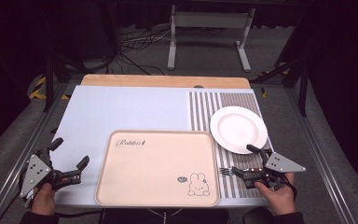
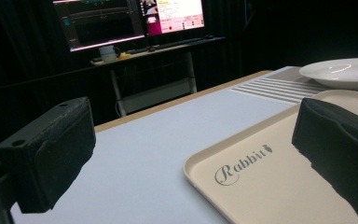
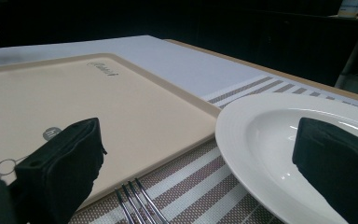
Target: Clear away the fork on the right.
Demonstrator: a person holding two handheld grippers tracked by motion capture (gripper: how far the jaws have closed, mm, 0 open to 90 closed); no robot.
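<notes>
Nothing moved yet: tray bare, plate and fork on the striped mat. Right gripper jaws spread over fork, gripping nothing; left gripper spread, idle.

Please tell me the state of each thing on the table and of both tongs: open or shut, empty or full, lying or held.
left tongs: open, holding nothing.
right tongs: open, over the fork, not gripping it.
fork: lying flat on the striped mat.
plate: empty, upright on the mat.
tray: empty, flat on the table.
</notes>
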